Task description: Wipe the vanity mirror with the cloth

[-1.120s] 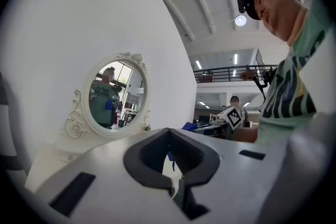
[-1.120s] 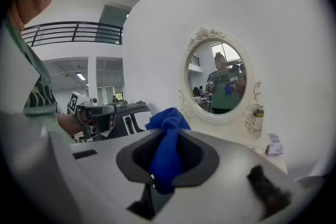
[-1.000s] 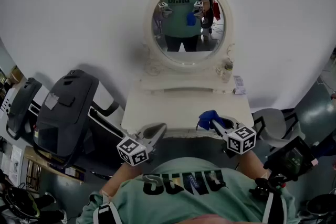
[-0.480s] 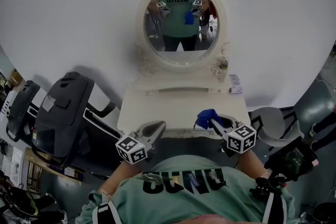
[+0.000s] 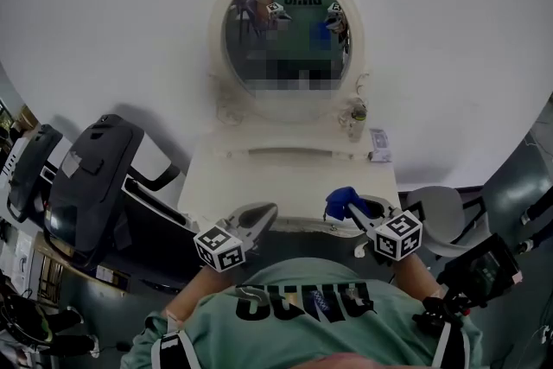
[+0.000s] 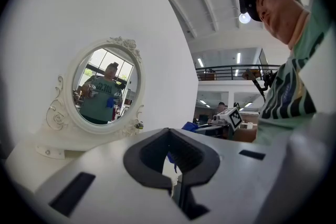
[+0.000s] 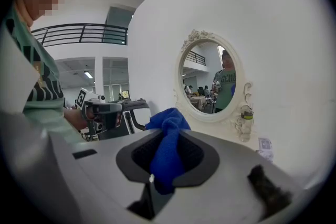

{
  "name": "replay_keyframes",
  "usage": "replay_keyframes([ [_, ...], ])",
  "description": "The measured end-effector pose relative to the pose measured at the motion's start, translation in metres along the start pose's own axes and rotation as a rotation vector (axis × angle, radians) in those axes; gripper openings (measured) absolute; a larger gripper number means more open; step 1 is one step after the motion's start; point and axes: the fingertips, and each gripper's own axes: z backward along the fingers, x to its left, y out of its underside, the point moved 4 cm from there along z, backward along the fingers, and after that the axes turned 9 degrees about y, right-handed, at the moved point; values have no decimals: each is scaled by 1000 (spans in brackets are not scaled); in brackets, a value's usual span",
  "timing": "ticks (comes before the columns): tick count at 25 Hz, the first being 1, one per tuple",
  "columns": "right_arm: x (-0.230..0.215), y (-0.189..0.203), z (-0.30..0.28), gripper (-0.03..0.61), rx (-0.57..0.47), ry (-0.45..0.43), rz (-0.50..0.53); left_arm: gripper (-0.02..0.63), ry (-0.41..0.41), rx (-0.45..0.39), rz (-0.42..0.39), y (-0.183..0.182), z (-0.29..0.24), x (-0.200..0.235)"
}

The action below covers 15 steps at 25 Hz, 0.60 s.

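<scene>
The oval vanity mirror (image 5: 285, 39) in its ornate white frame stands at the back of the white vanity table (image 5: 259, 177). It also shows in the left gripper view as the mirror (image 6: 105, 86) and in the right gripper view as the mirror (image 7: 210, 81). My right gripper (image 5: 347, 205) hovers over the table's front edge, well short of the glass, shut on a blue cloth (image 5: 340, 198). The cloth (image 7: 167, 152) bunches up between the jaws of the right gripper (image 7: 165, 157). My left gripper (image 5: 257, 219) is beside it, shut with nothing held; the left gripper (image 6: 170, 160) points toward the mirror.
A small bottle (image 5: 356, 112) and a card (image 5: 378, 144) stand at the vanity's back right; the bottle (image 7: 244, 123) is beside the mirror frame. A black exercise machine (image 5: 86, 177) is at the left, a grey chair (image 5: 441, 207) at the right. The wall behind is plain white.
The head view has shifted, so the mirror sits higher and further left in the picture. Both grippers keep about the same place over the table's front edge, the cloth still held.
</scene>
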Motion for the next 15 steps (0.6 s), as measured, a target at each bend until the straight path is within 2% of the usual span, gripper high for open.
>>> replay_keyframes([
  [4, -3, -2, -34, 55, 23, -36, 1, 9, -15, 13, 9, 3, 1, 27],
  [8, 4, -15, -91, 55, 26, -53, 21, 9, -21, -7, 22, -3, 15, 84],
  [12, 8, -40, -160, 55, 24, -13, 9, 9, 34, -6, 15, -25, 21, 161],
  [15, 14, -77, -204, 55, 7, 27, 39, 9, 84, -5, -8, -56, 29, 216],
])
